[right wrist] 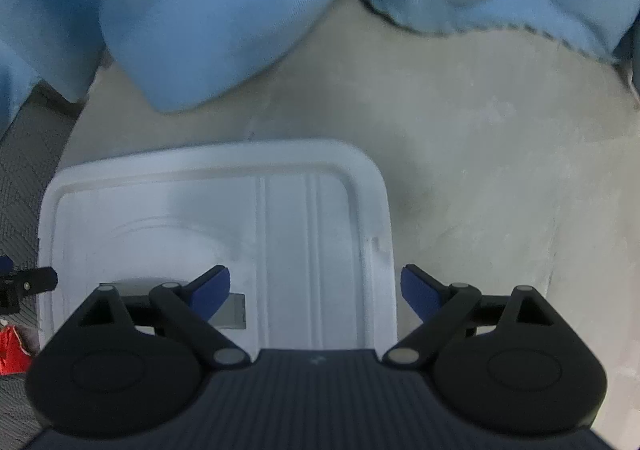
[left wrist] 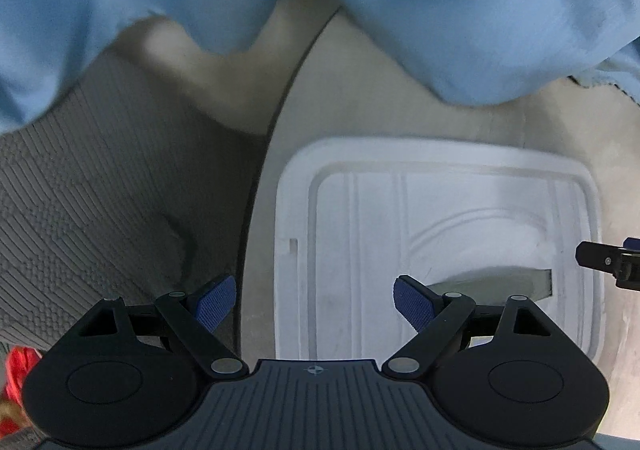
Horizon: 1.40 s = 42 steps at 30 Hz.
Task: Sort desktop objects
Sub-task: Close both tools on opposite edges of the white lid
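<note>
Your left gripper [left wrist: 314,304] fills the bottom of its view with jaws spread wide and nothing between them; one blue pad sits over the lid's left edge area, the other over the slot in the lid. Your right gripper [right wrist: 314,296] is likewise spread and empty, low in its frame, straddling the lid's right rim.

Below both lies the white lid [left wrist: 440,218], centre to lower right in the left view, lower left to centre in the right view. It rests on a pale surface [right wrist: 500,170], with a grey ribbed mat [left wrist: 92,190] at the left and blue cloth [left wrist: 480,10] across the top of each frame.

It looks like moulded plastic: probably stiff, light, and smooth enough to slip. Whether a bin sits under it you can't tell from here. Your best holds are likely the raised rims on opposite sides, one gripper each; the handle slot [left wrist: 492,282] at lower centre is the alternative. Pinch squarely so it doesn't tip or skate.
</note>
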Each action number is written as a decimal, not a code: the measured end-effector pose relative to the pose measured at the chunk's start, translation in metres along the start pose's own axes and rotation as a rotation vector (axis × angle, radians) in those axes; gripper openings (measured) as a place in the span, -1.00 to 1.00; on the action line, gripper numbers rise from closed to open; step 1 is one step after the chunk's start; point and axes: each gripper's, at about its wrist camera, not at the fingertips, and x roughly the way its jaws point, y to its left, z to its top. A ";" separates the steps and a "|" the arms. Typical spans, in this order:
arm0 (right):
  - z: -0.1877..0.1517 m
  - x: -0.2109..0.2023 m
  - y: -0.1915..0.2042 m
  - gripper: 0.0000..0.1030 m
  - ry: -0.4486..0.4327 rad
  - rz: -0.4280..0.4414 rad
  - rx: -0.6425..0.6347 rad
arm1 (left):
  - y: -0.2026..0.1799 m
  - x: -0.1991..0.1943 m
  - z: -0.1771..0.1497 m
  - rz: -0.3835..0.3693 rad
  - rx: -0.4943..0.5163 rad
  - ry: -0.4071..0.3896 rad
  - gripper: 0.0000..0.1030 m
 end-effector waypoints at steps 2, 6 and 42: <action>-0.002 0.005 0.000 0.80 0.013 0.004 0.007 | 0.001 0.006 -0.002 -0.012 -0.002 0.009 0.71; -0.005 0.016 0.000 0.80 0.049 0.011 0.017 | 0.002 0.014 -0.005 -0.030 -0.009 0.025 0.71; -0.003 0.018 0.086 0.90 0.091 0.136 -0.044 | 0.083 0.024 -0.031 -0.046 -0.133 0.049 0.85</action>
